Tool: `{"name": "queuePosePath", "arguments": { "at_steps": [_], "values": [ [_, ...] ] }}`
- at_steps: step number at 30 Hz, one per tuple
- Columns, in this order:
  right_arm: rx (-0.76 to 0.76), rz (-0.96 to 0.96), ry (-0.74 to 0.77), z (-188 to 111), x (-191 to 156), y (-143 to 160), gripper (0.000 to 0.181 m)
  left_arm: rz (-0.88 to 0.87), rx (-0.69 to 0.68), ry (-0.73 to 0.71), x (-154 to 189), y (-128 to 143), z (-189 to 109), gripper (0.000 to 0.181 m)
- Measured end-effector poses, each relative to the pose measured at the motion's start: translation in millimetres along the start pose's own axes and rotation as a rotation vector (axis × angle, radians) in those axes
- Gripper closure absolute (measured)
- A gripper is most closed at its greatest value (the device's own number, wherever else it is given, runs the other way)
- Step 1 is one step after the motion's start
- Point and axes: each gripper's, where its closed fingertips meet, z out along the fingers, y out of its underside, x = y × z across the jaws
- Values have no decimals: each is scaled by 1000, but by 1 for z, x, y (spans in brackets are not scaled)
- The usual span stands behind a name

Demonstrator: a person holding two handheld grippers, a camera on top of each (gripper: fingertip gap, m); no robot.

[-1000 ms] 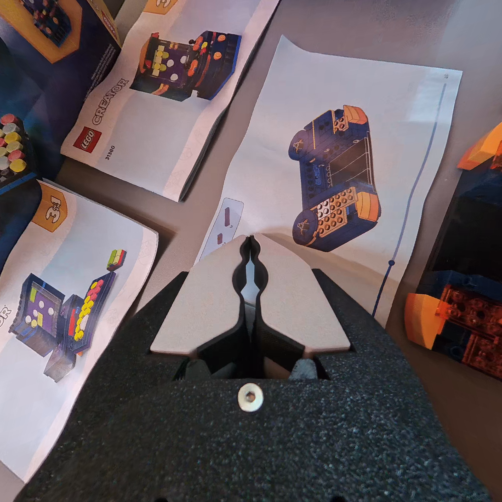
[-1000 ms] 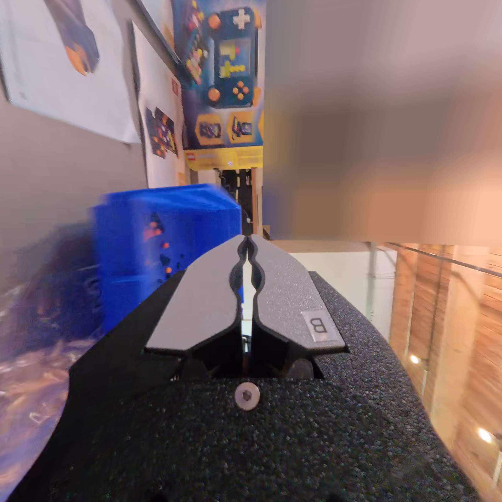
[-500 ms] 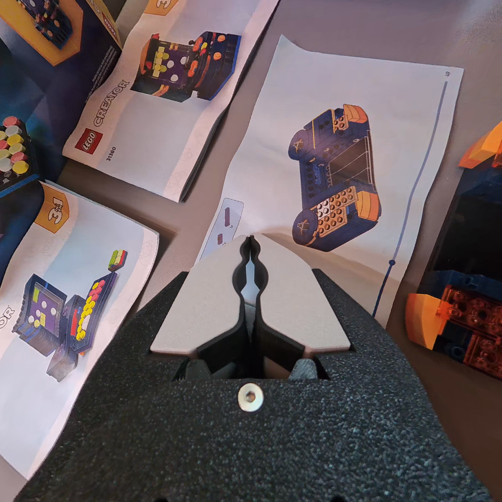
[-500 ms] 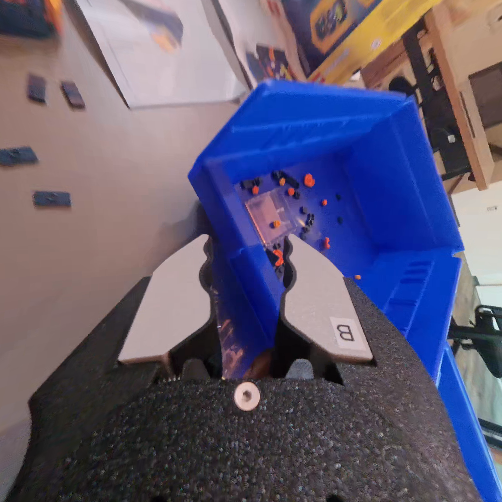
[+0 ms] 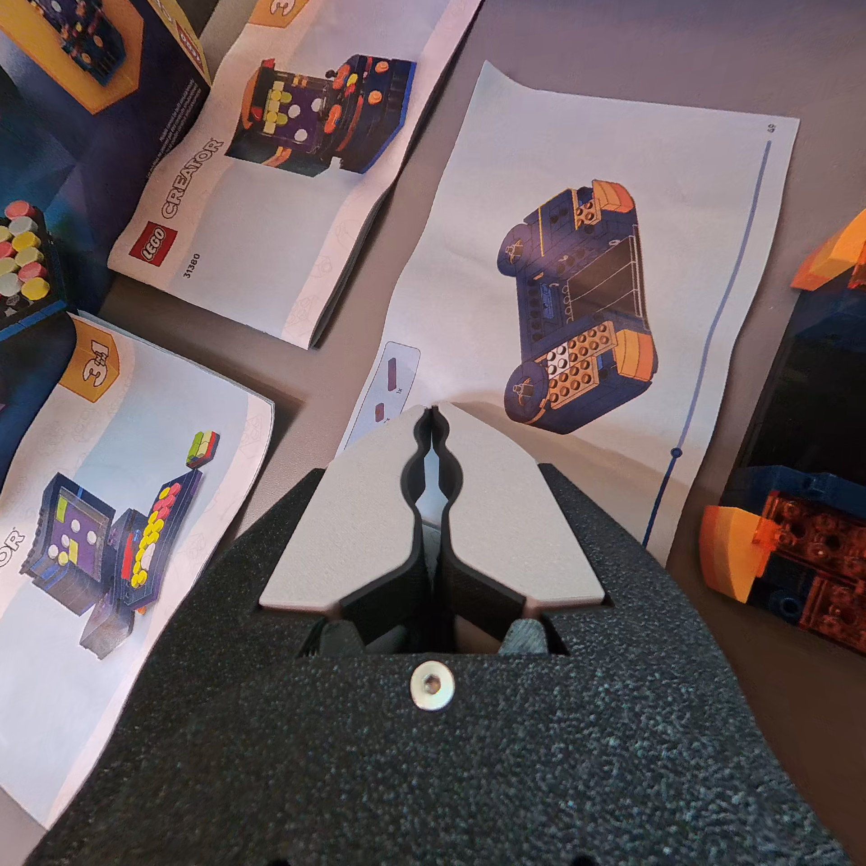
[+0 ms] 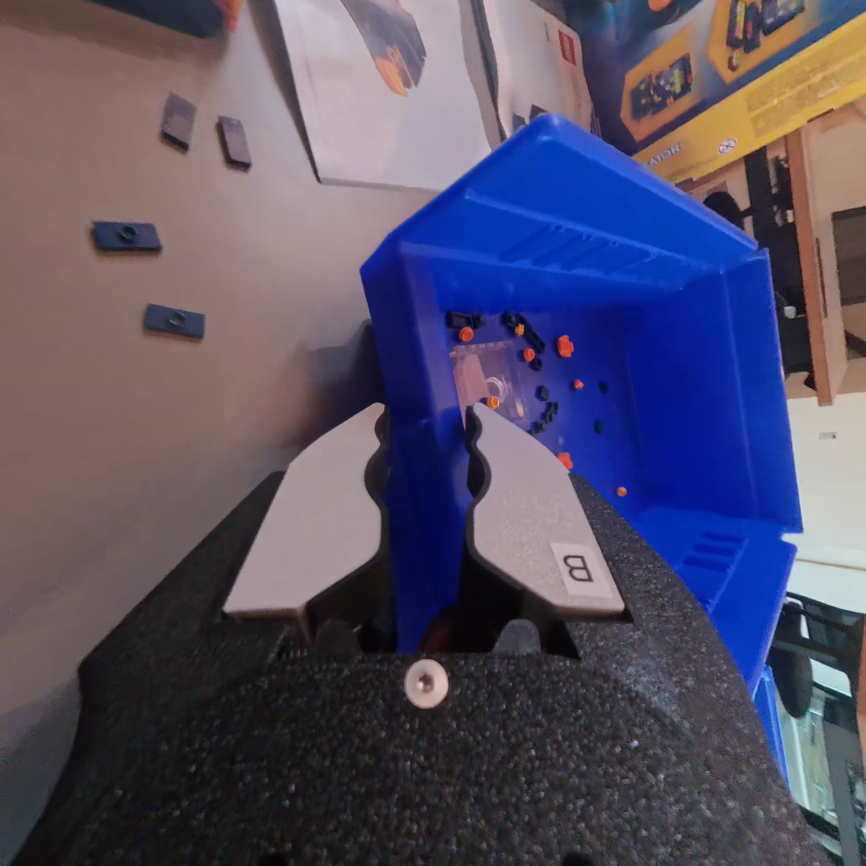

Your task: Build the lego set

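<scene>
Right gripper (image 6: 424, 412) clamped on wall of blue bin (image 6: 586, 225), tipped, likely to spill small parts (image 6: 529, 356) onto surface (image 6: 117, 421). Left gripper (image 5: 433, 408) closed, empty, over instruction sheet (image 5: 515, 154); part-built model (image 5: 806, 468) at surface's right edge.

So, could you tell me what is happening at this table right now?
A person is partway through a lego build. The right tongs grip the wall of a blue bin holding small orange and black pieces. The left tongs are shut and empty above an open instruction sheet, with the half-built model beside it.
</scene>
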Motion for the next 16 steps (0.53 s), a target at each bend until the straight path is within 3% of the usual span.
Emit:
{"name": "queuePosePath", "arguments": {
  "at_steps": [16],
  "values": [
    [97, 160, -268, -18, -33, -23, 157, 3, -4, -1, 0, 0, 0, 181]
  ]
}}
